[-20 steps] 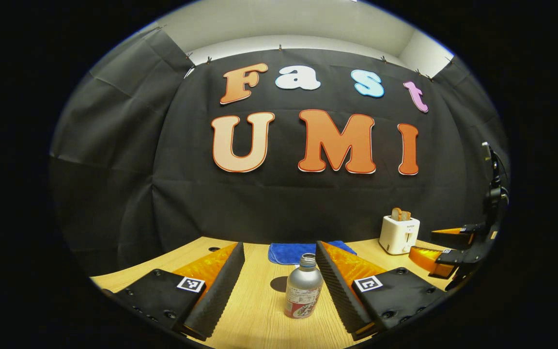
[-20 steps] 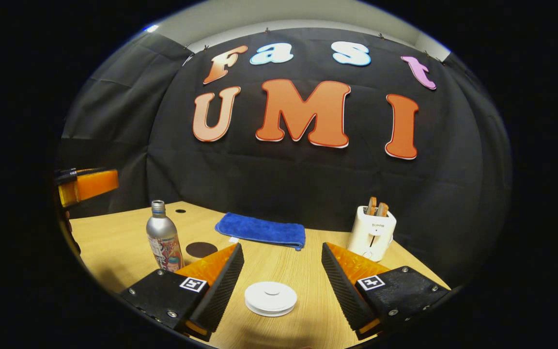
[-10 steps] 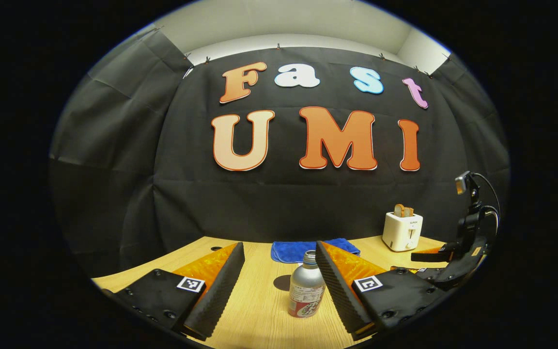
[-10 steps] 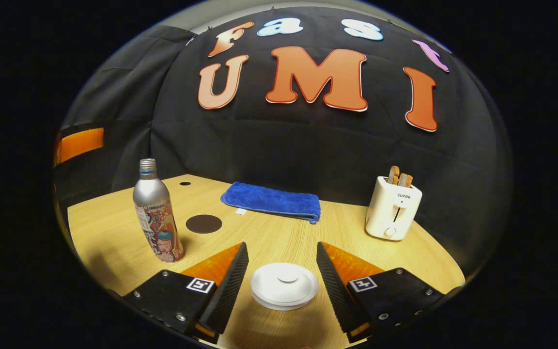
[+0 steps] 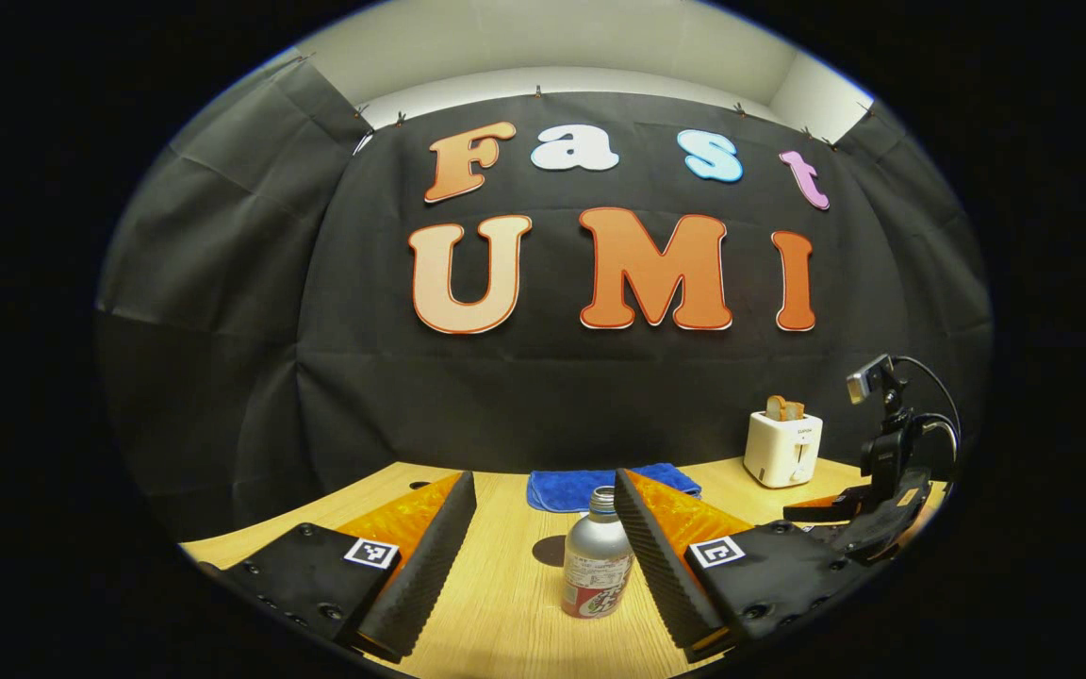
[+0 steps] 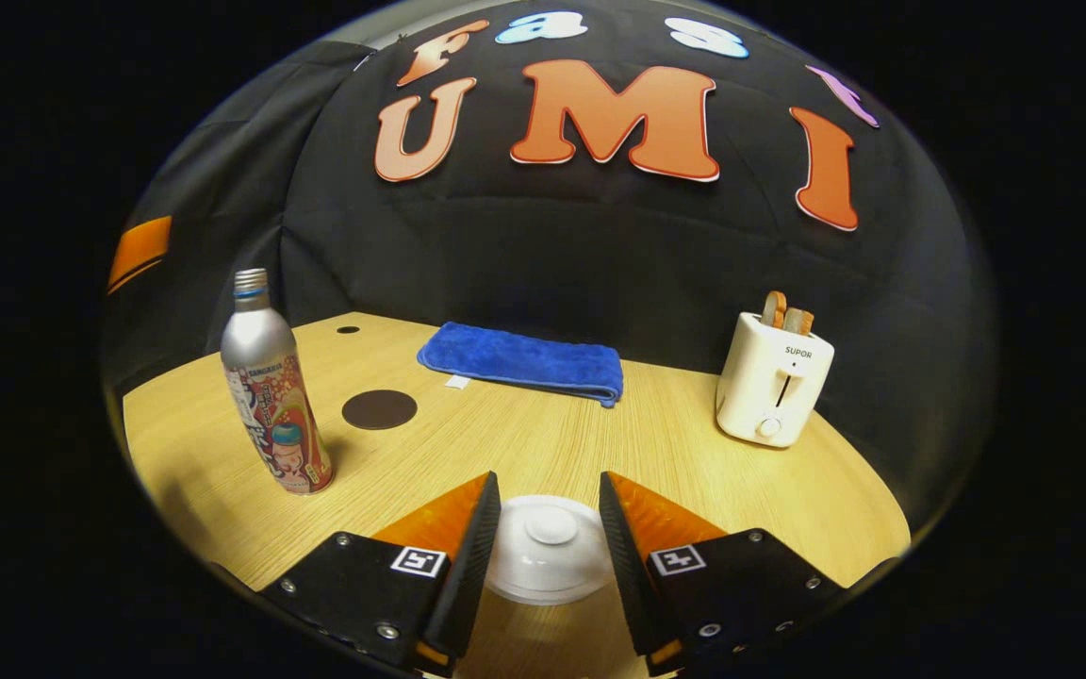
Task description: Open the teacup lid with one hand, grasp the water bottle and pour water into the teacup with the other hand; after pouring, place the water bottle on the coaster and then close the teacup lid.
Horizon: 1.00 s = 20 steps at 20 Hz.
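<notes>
Recording booth, black cloth wall (image 5: 222, 377), wooden table (image 6: 543, 443)

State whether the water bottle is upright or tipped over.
Upright: the water bottle stands on its base on the table, neck pointing up.

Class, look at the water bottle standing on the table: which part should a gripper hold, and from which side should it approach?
Grip the water bottle around its straight lower body, probably from the near side at table level. It stands upright and narrows toward the neck, so fingers would seat best on the wide cylinder.

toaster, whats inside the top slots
Two browned slices of bread stand up out of the white toaster; their lower parts are hidden inside its body.
</notes>
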Each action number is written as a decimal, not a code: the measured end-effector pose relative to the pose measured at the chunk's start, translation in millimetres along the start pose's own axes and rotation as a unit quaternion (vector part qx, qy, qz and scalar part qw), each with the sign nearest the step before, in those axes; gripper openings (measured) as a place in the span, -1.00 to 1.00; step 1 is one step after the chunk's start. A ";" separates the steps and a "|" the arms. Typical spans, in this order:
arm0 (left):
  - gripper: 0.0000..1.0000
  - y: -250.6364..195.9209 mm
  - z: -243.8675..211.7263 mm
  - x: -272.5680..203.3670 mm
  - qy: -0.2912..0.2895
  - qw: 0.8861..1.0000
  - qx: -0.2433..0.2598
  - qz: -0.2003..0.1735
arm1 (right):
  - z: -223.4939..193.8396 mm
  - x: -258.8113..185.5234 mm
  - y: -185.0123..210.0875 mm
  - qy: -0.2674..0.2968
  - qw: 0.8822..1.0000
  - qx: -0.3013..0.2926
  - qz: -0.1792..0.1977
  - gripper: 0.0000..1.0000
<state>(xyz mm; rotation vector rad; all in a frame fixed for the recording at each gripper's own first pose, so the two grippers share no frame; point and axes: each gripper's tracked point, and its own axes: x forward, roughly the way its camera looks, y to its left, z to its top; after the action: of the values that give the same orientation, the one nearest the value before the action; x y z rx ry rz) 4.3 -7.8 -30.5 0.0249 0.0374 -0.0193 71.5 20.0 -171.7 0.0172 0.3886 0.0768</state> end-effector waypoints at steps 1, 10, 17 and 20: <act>0.92 -0.6 -0.8 0.5 0.000 1.000 0.001 -0.001 | -2.7 2.0 0.3 0.004 1.000 0.004 0.002 0.24; 0.93 -8.7 -5.4 3.1 0.004 1.000 0.006 -0.006 | -6.2 7.9 -3.7 0.011 1.000 0.014 0.008 -0.34; 0.92 -19.4 -13.4 6.3 0.012 1.000 0.010 -0.015 | -5.2 6.1 -1.6 0.012 0.999 0.032 0.021 -0.59; 0.92 -25.2 -22.0 11.4 0.021 0.999 0.002 -0.024 | 5.5 2.2 0.4 -0.002 0.998 0.053 0.035 -0.63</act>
<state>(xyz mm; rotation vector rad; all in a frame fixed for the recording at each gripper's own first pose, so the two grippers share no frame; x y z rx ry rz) 14.4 -32.6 -53.6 0.0289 0.0803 -0.0666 75.5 20.6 -167.4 0.1349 0.3885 0.1246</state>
